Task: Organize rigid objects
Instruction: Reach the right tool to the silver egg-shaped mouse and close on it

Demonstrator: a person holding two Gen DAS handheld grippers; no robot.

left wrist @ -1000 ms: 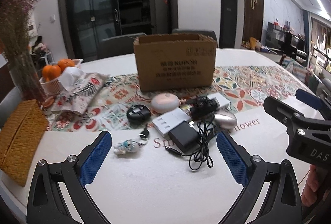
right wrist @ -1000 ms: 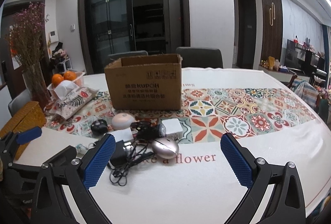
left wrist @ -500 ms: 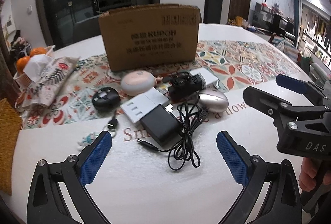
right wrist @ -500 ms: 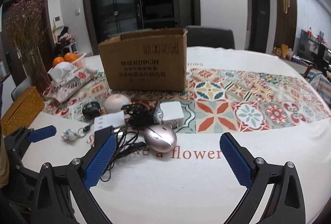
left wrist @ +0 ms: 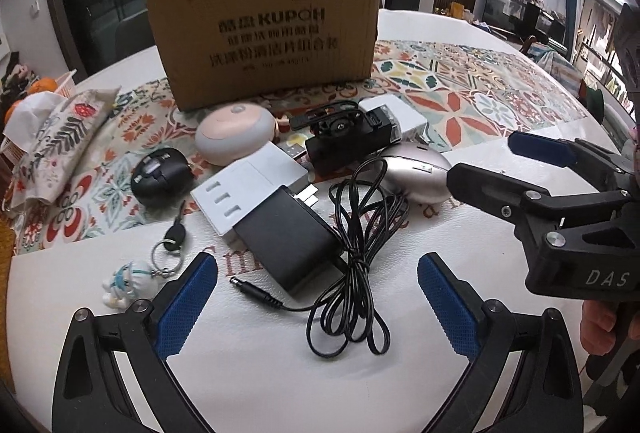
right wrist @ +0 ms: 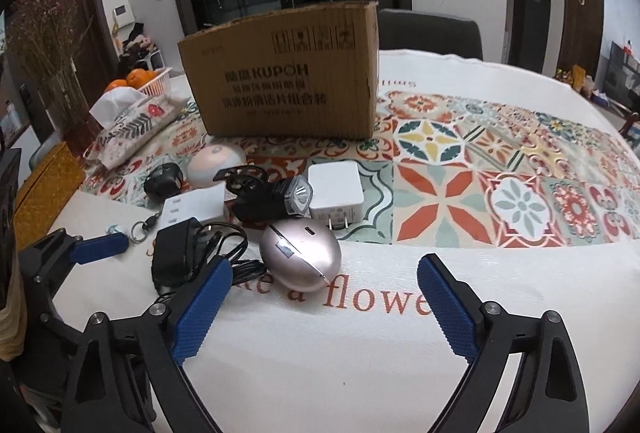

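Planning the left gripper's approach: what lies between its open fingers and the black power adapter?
In the left wrist view, only the adapter's coiled black cable and barrel plug lie between the left gripper and the black power adapter, on white tablecloth.

Dim warm indoor light, ceiling strip glare, soft shadows, heavy fisheye warp, dark corners

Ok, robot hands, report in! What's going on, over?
Left gripper open, over black adapter. Right gripper open, empty, near silver mouse. Cardboard box waiting behind. Adapter's cable lies tangled.
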